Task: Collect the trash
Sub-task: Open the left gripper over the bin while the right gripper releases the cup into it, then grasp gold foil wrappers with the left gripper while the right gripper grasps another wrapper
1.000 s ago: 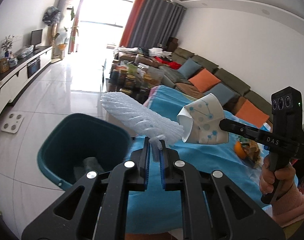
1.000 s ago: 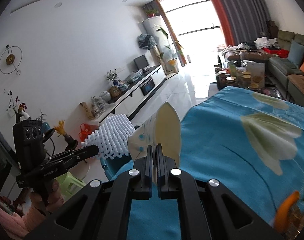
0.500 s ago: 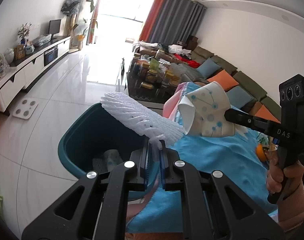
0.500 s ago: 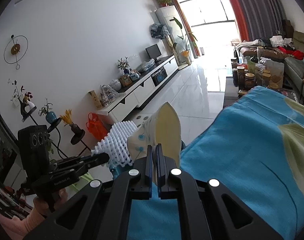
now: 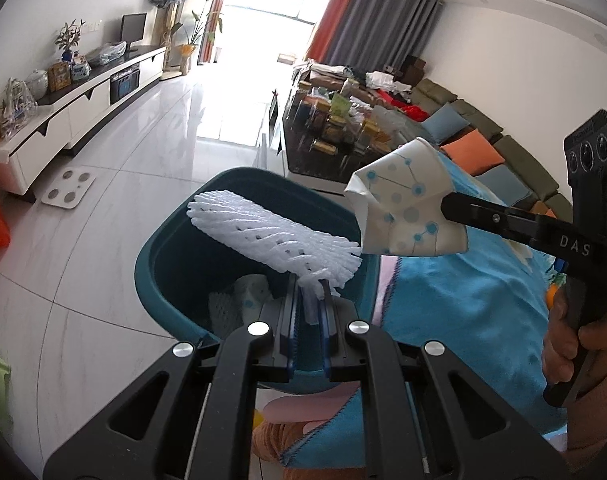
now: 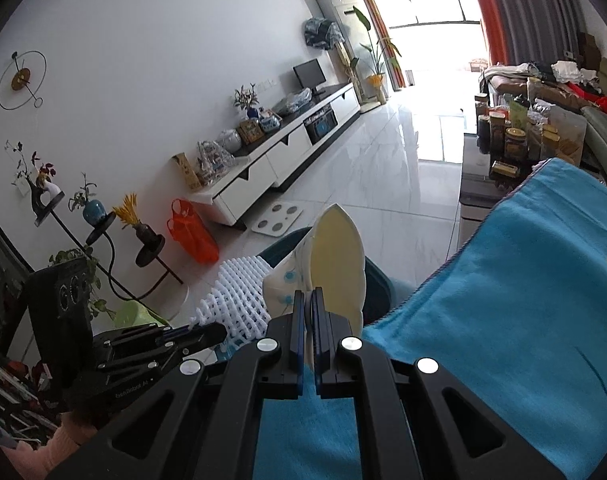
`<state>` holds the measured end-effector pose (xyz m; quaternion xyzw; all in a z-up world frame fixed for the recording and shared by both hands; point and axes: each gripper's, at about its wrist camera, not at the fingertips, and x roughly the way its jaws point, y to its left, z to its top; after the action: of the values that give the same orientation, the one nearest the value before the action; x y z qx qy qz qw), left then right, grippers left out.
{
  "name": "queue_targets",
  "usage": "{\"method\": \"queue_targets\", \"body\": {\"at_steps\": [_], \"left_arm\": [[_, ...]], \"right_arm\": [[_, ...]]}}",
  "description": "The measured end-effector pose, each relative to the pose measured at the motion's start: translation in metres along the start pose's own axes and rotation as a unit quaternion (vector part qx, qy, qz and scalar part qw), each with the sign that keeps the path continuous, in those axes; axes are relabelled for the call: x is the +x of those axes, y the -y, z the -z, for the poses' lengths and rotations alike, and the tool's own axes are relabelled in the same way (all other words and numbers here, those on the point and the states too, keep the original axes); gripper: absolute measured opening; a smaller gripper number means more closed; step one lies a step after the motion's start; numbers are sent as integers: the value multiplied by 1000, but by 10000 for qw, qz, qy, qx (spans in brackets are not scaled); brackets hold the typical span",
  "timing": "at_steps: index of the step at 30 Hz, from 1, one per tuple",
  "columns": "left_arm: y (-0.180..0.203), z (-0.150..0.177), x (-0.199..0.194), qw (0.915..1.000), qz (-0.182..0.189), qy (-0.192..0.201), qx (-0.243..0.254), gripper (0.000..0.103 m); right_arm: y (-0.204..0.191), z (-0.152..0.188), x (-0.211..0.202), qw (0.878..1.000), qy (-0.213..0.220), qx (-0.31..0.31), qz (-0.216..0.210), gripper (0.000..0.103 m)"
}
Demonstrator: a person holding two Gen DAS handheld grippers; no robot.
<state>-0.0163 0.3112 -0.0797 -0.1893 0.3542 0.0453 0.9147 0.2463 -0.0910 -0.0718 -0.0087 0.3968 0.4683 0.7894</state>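
Observation:
My left gripper [image 5: 308, 286] is shut on a white foam fruit net [image 5: 271, 236] and holds it over the open teal trash bin [image 5: 171, 236]. The bin holds a foam net and a paper cup at its bottom. My right gripper [image 6: 308, 300] is shut on a crushed white paper cup with blue dots [image 6: 335, 264], held at the bin's right rim beside the net. The cup [image 5: 403, 216] and the right gripper [image 5: 447, 205] also show in the left wrist view. The left gripper [image 6: 219, 332] and net [image 6: 239, 296] show in the right wrist view.
A table with a blue cloth [image 6: 523, 300] lies right of the bin. An orange fruit [image 5: 553, 294] sits on it. A coffee table with jars [image 5: 335, 132], a sofa [image 5: 475, 140], a white TV cabinet [image 5: 63, 108] and a floor scale [image 5: 69, 188] stand around.
Both grippers moved left from over the table, carrying net and cup. The net now hangs over the bin opening and the cup at its rim.

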Motion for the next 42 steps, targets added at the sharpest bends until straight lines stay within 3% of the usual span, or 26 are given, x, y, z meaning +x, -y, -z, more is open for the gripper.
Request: {"method": "queue_targets", "body": {"at_steps": [14, 18, 23, 29, 37, 42], "left_arm": [[2, 0, 28, 9996, -80, -229, -123, 10], [-3, -1, 34, 9994, -112, -261, -208, 30], [0, -2, 34, 9994, -146, -179, -275, 36], [22, -2, 13, 9997, -70, 203, 92, 47], [81, -1, -16, 9933, 654, 599, 736, 64], [144, 11, -13, 9799, 1449, 478, 1288, 67]], "right_arm": [[-10, 3, 44, 9986, -527, -63, 73, 7], [-8, 2, 44, 9986, -517, 12, 100, 14], [-5, 5, 36, 9989, -452, 24, 116, 14], [0, 11, 0, 9998, -184, -33, 122, 19], [11, 31, -81, 9986, 437, -155, 264, 41], [37, 58, -137, 9953, 747, 92, 614, 45]]}}
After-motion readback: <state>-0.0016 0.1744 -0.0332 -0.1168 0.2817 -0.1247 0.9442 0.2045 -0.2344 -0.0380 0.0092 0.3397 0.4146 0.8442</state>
